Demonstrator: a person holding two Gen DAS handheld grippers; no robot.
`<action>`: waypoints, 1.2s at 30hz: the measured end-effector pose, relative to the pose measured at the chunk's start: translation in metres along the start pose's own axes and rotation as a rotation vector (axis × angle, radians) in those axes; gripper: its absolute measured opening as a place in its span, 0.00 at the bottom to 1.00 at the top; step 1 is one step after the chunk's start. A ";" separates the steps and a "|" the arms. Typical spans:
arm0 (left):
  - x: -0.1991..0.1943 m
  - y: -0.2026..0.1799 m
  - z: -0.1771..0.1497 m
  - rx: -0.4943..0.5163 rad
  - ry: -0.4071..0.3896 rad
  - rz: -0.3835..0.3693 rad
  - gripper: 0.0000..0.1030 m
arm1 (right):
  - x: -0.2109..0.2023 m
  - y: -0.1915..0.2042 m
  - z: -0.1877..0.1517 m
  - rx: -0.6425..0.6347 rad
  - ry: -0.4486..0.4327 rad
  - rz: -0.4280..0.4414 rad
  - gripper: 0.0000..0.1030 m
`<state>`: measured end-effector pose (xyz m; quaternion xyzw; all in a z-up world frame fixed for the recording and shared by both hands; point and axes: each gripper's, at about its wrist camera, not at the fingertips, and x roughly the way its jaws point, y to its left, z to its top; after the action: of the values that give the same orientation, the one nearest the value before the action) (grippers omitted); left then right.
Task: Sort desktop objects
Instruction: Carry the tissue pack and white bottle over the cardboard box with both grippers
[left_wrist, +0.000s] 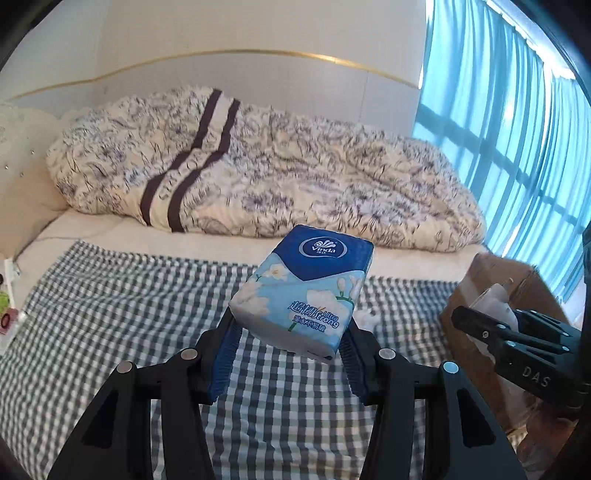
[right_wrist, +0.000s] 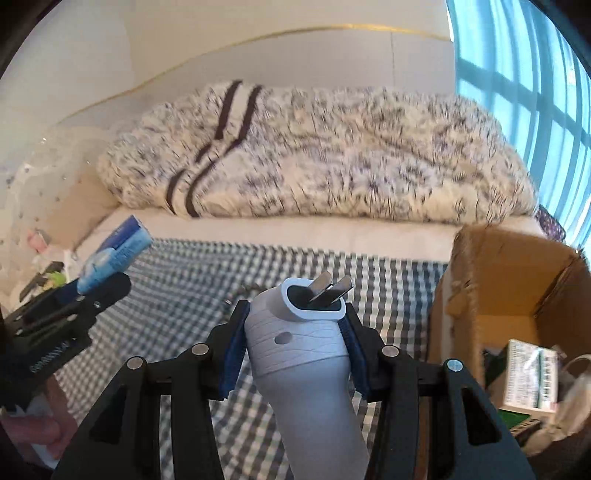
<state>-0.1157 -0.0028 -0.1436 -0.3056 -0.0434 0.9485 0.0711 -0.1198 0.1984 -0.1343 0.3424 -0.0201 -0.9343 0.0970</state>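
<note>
My left gripper is shut on a blue Vinda tissue pack, held above the checked cloth. The same tissue pack shows at the left of the right wrist view, clamped in the left gripper. My right gripper is shut on a light grey plug-in device whose two metal prongs point away from me. In the left wrist view the right gripper sits at the right edge, over the cardboard box.
An open cardboard box stands at the right on the bed, with a printed packet and other items inside. A rumpled patterned quilt lies behind the cloth. Small items lie at the left edge. Blue curtains hang at right.
</note>
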 end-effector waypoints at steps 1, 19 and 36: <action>-0.009 -0.002 0.003 0.000 -0.011 0.002 0.51 | -0.011 0.002 0.003 -0.001 -0.016 0.005 0.46; -0.142 -0.046 0.033 0.033 -0.191 0.029 0.51 | -0.161 0.019 0.019 -0.020 -0.217 0.024 0.46; -0.139 -0.122 0.045 0.068 -0.198 -0.080 0.51 | -0.205 -0.060 0.015 0.030 -0.245 -0.097 0.46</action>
<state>-0.0174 0.0937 -0.0117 -0.2059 -0.0302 0.9714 0.1144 0.0136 0.2965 0.0008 0.2277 -0.0292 -0.9723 0.0433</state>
